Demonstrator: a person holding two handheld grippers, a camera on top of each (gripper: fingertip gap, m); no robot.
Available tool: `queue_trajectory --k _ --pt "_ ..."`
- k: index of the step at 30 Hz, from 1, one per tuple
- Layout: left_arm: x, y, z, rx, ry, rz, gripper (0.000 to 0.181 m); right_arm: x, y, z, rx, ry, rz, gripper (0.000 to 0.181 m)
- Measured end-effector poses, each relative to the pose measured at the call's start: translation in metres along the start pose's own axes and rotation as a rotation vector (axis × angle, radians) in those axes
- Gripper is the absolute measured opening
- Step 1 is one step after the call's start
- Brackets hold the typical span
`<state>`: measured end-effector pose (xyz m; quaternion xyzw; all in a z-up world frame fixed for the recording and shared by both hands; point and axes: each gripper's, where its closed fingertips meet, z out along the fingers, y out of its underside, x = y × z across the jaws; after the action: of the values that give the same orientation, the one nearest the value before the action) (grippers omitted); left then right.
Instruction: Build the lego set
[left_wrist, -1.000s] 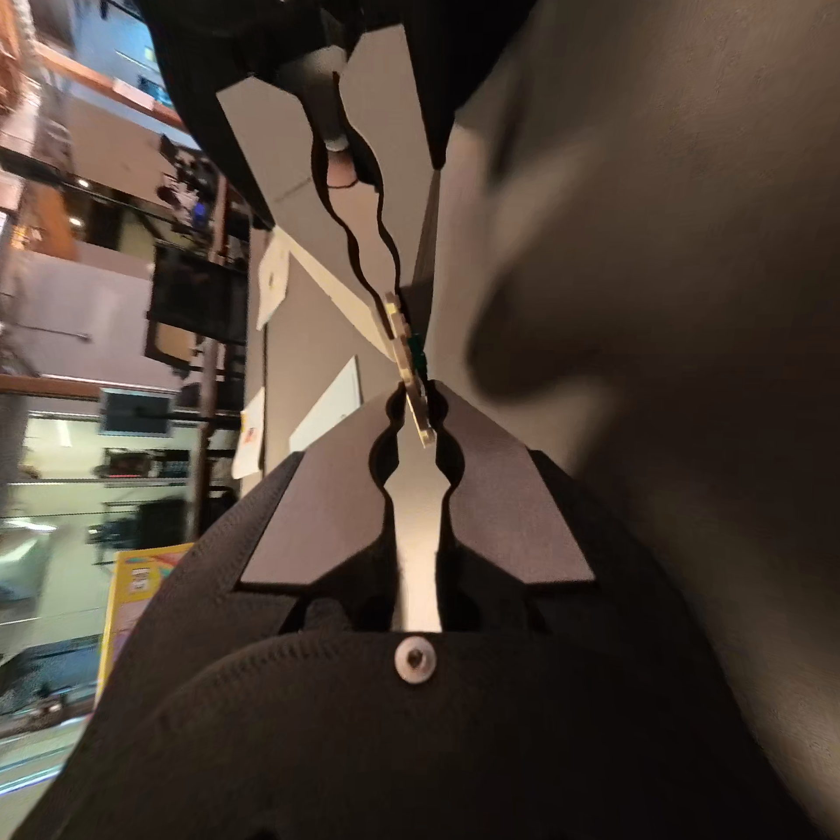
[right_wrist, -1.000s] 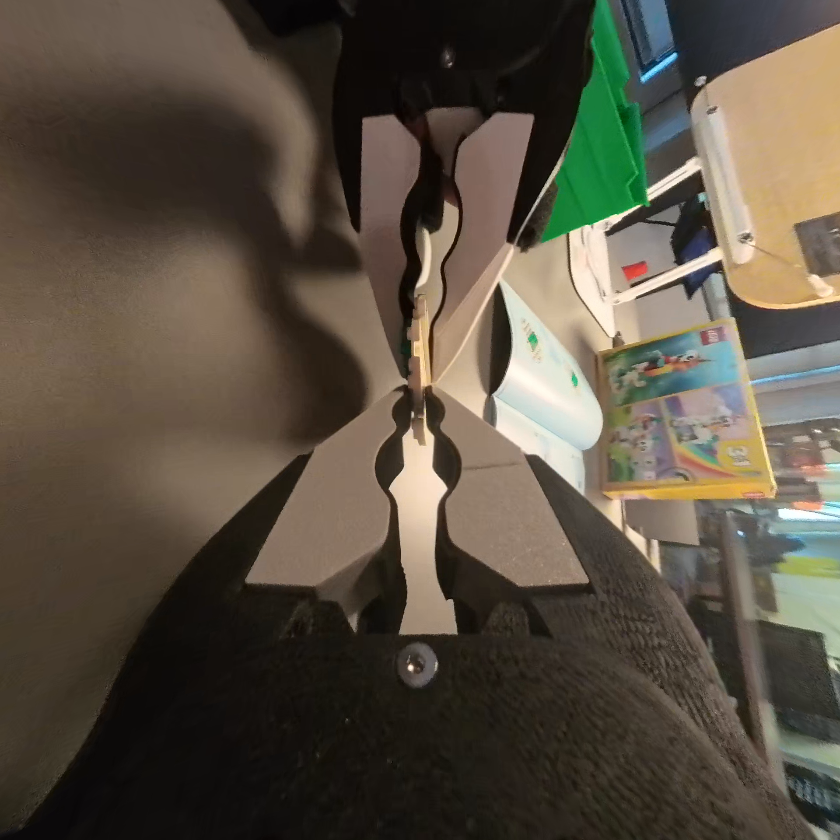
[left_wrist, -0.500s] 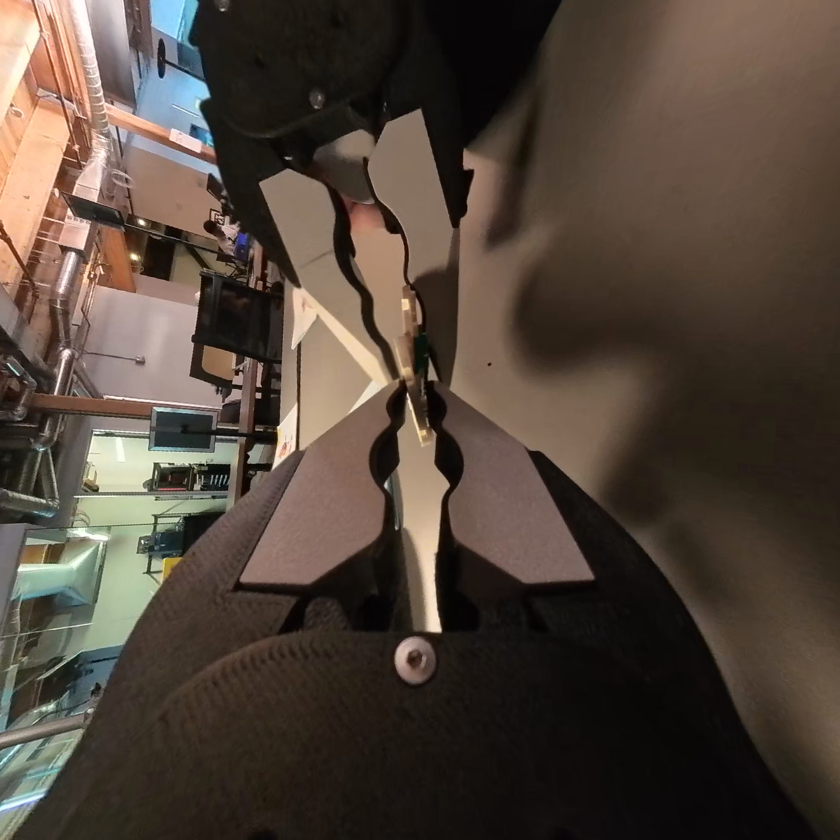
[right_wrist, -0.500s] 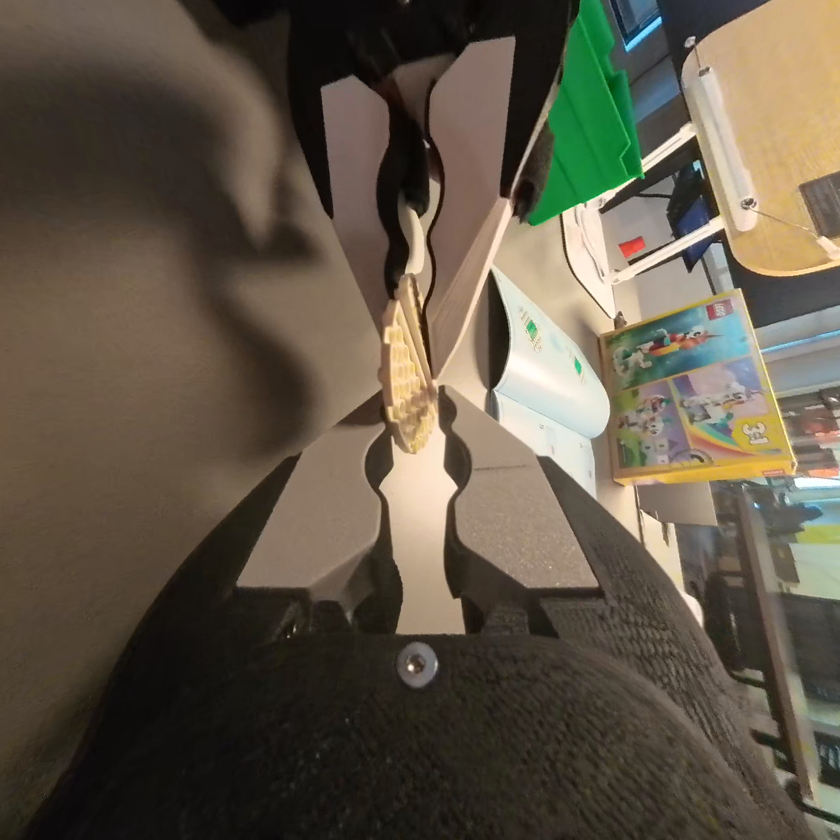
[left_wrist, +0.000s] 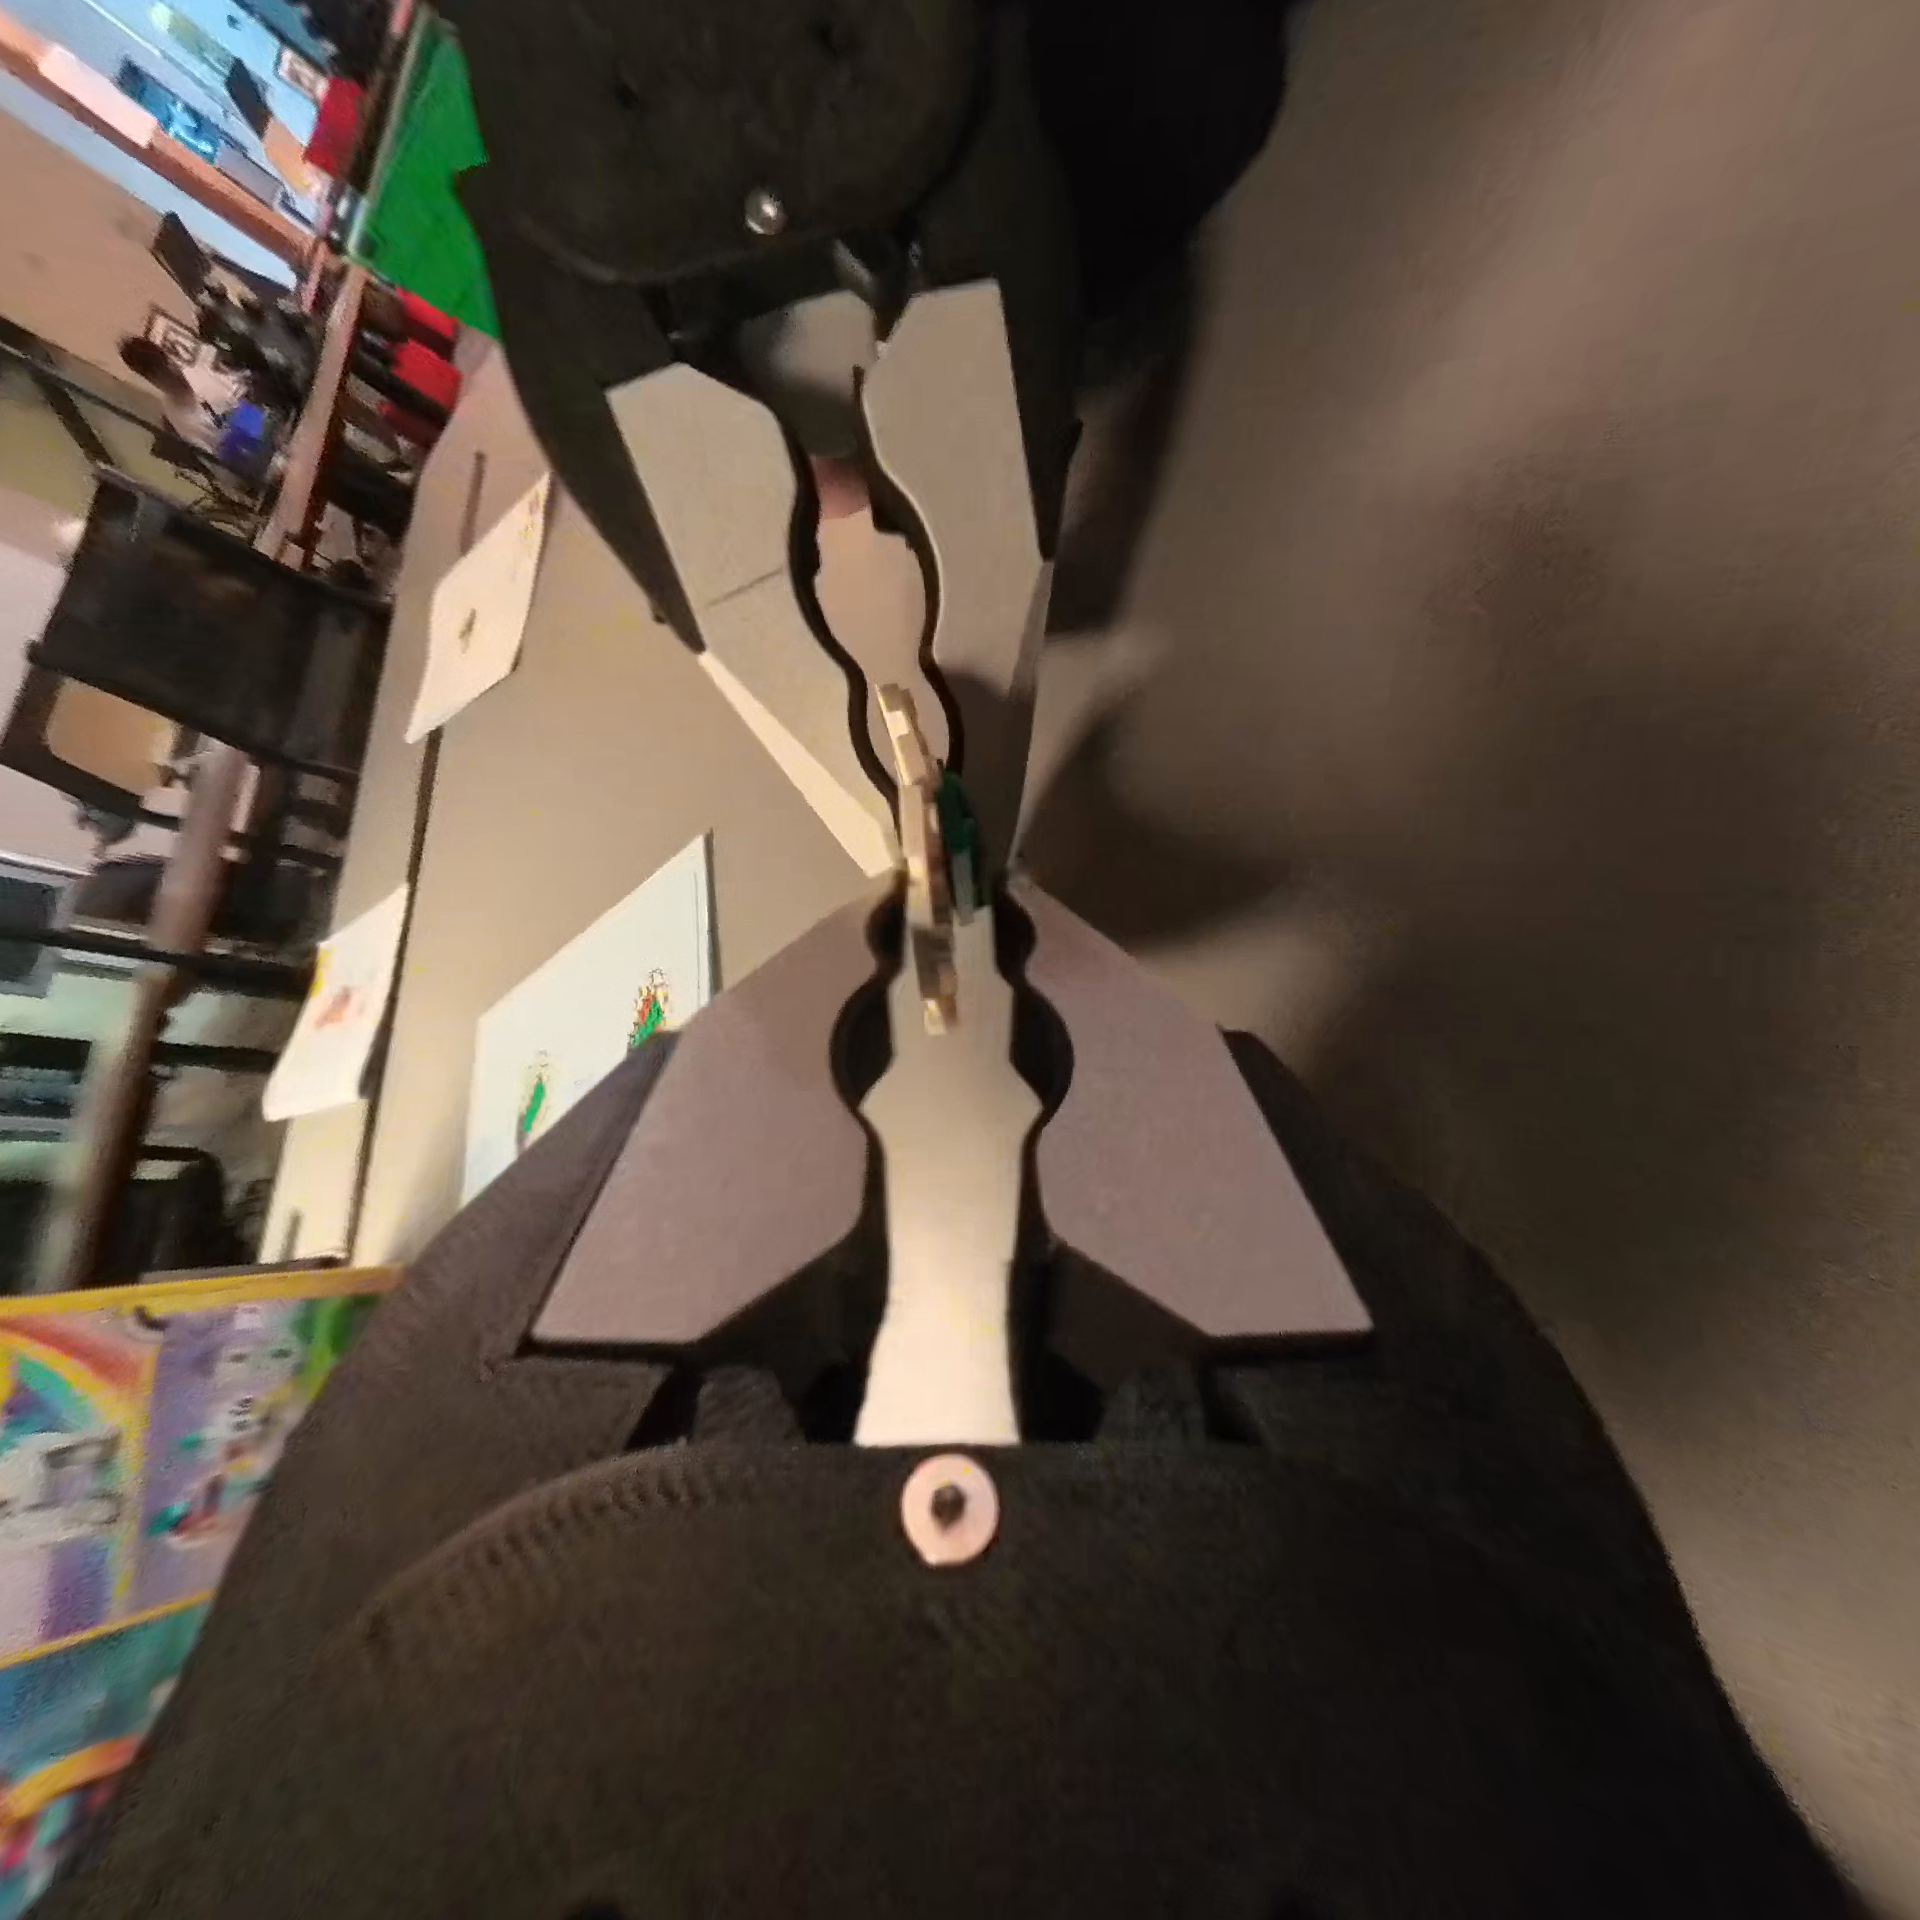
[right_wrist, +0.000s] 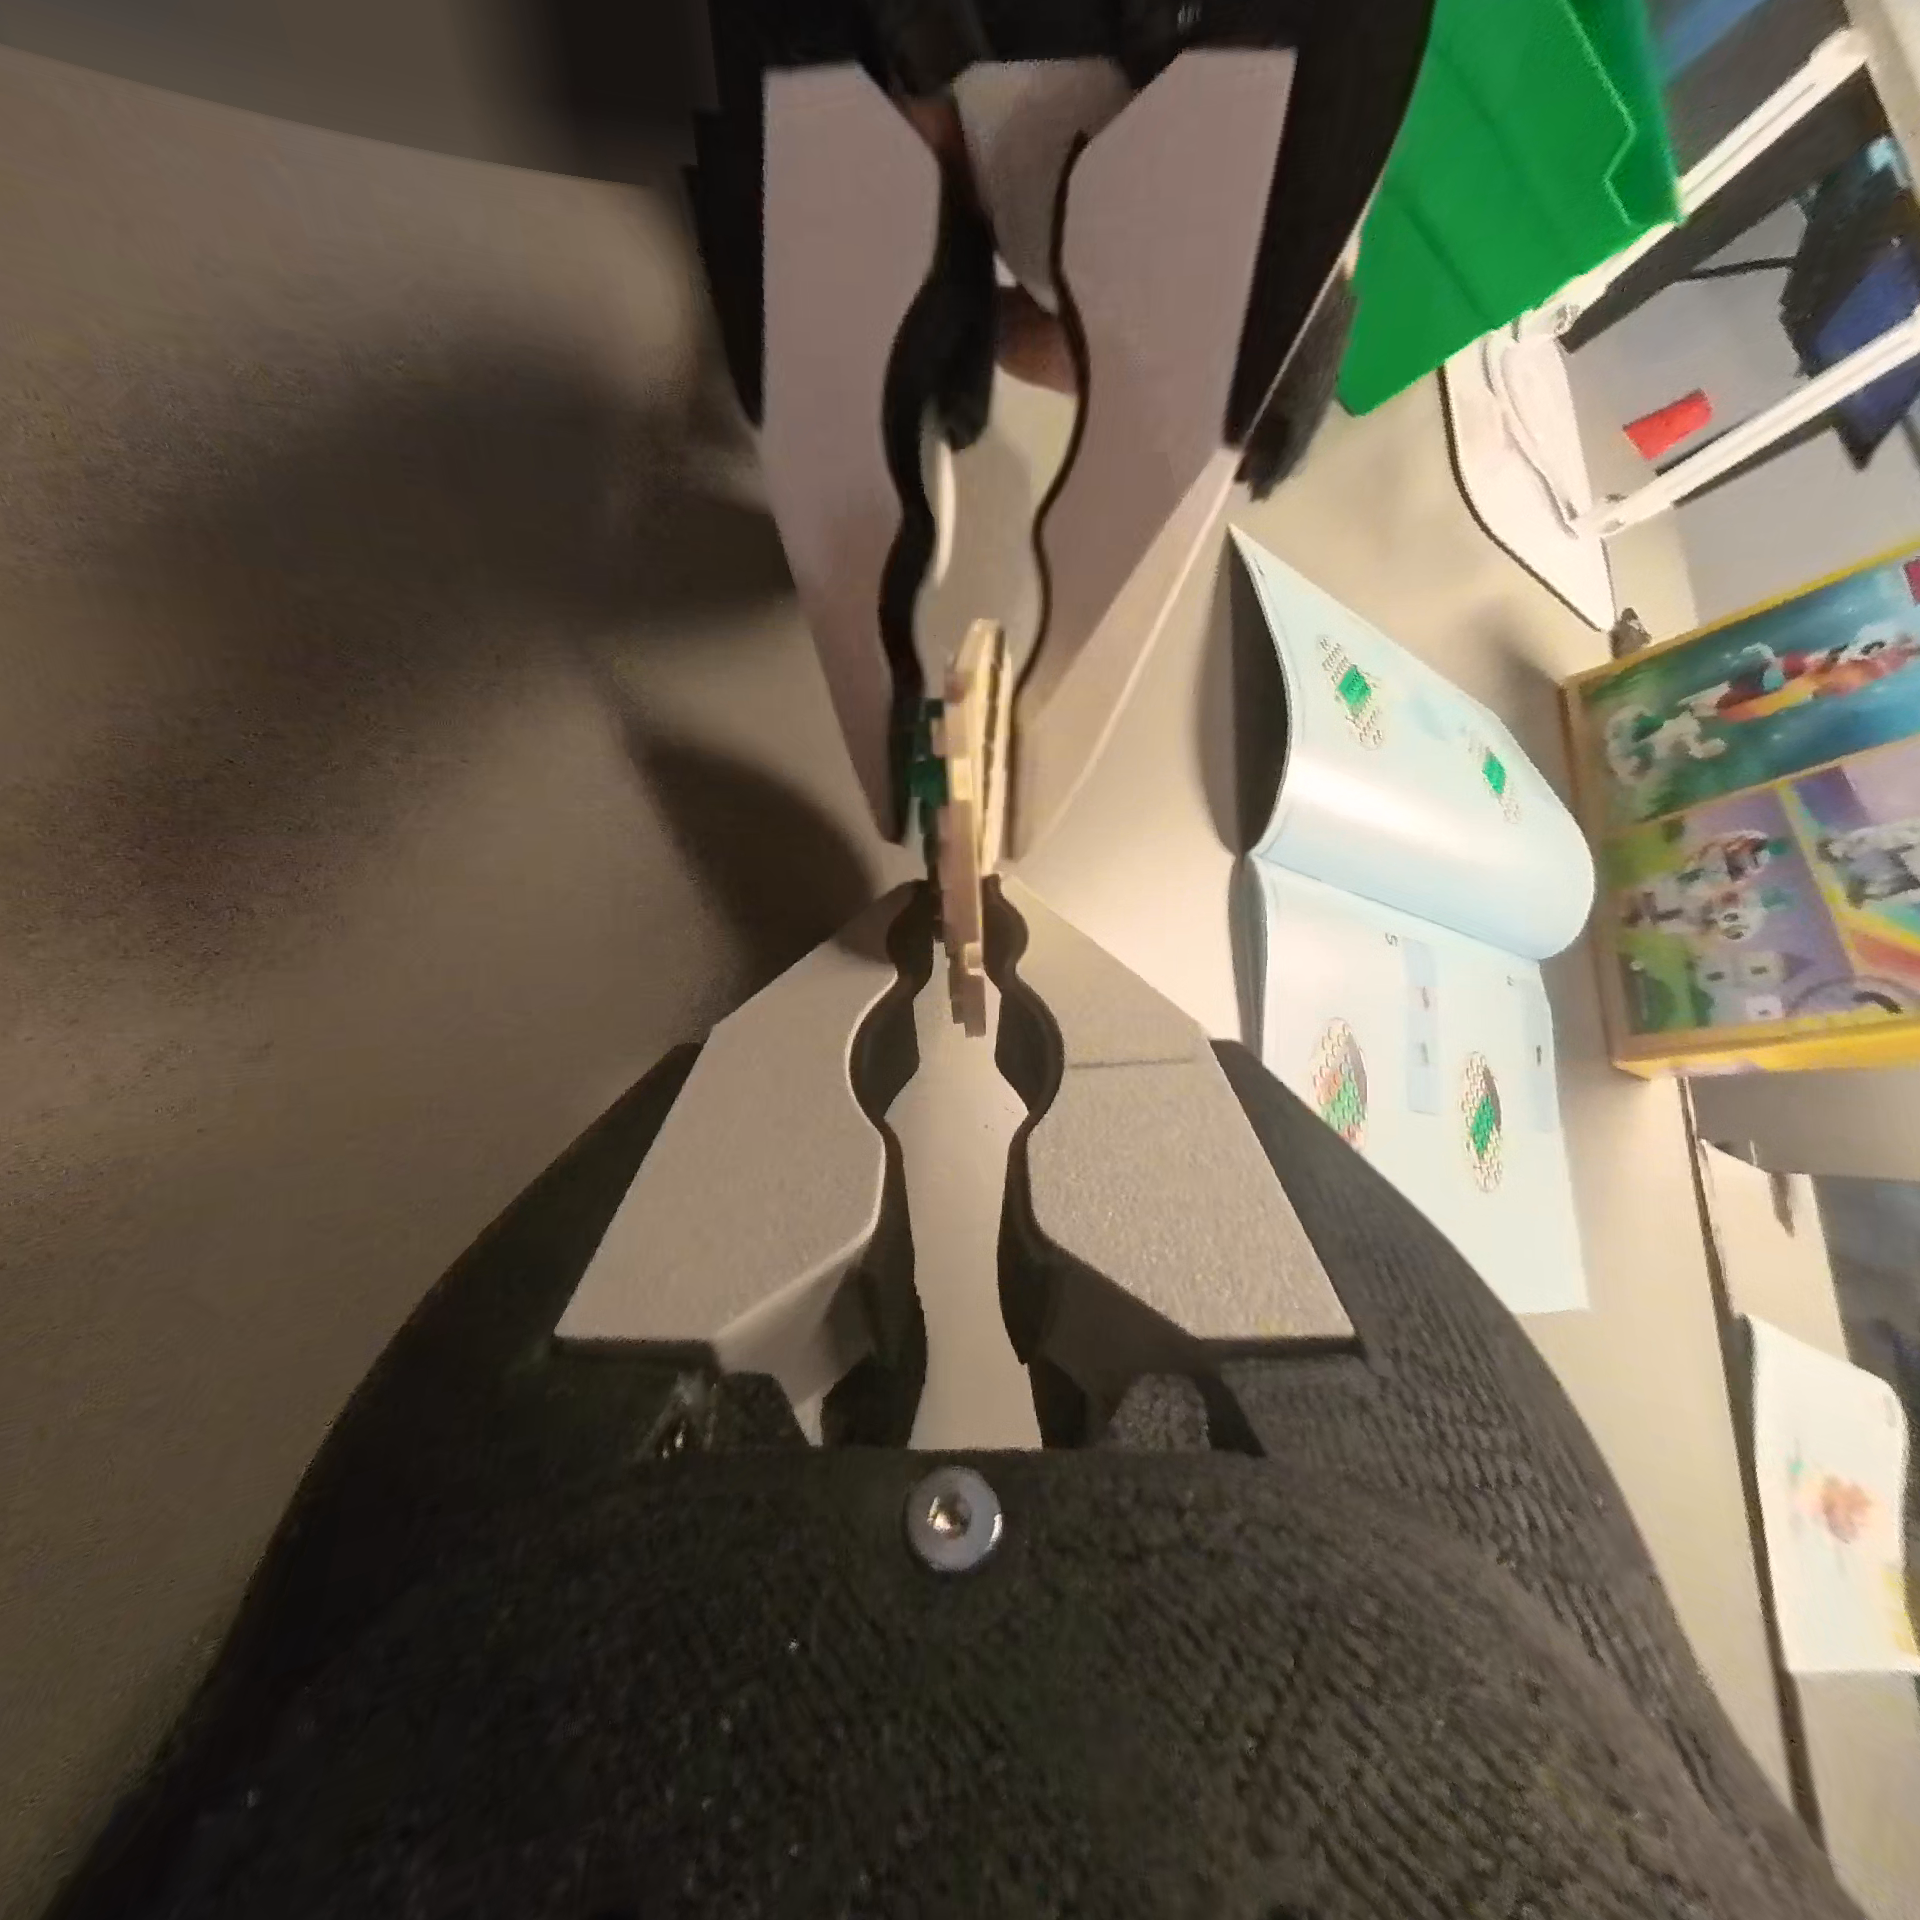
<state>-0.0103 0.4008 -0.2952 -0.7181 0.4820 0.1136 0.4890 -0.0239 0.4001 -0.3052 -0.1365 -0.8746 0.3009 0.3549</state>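
- your left gripper (left_wrist: 940, 904) is clamped on the near edge of the tan round lego plate (left_wrist: 928, 883), held edge-on above the table (left_wrist: 1558, 727).
- your right gripper (right_wrist: 961, 894) pinches the same plate from the opposite edge, tips nearly meeting the left's.
- a green piece (right_wrist: 923, 769) sits on one face of the plate.
- the open instruction booklet (right_wrist: 1403, 883) and the lego box (right_wrist: 1766, 831) lie on the table beside you.
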Motion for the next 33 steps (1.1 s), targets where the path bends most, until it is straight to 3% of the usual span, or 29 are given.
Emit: queue_trajectory --k 1,4,11,22,30,33 --pt "-0.002 -0.004 -0.002 0.027 0.0 -0.036 0.029 0.002 0.001 -0.001 0.001 0.005 0.01 0.007" --pt "-0.008 -0.016 -0.009 0.108 -0.005 -0.126 0.045 0.006 0.0 -0.003 0.017 0.017 0.037 0.007" --pt "-0.014 -0.021 -0.011 0.122 -0.067 -0.094 0.012 0.009 -0.004 -0.005 0.045 0.023 0.066 0.007" --pt "-0.029 -0.024 -0.014 0.124 -0.115 -0.169 0.009 0.026 -0.009 -0.009 0.098 0.116 0.133 0.008" --pt "-0.03 -0.029 -0.019 0.166 -0.126 -0.128 0.009 0.029 -0.016 -0.013 0.163 0.119 0.154 0.009" --pt "-0.027 -0.034 -0.024 0.204 -0.121 -0.076 0.009 0.03 -0.019 -0.017 0.188 0.13 0.136 0.018"
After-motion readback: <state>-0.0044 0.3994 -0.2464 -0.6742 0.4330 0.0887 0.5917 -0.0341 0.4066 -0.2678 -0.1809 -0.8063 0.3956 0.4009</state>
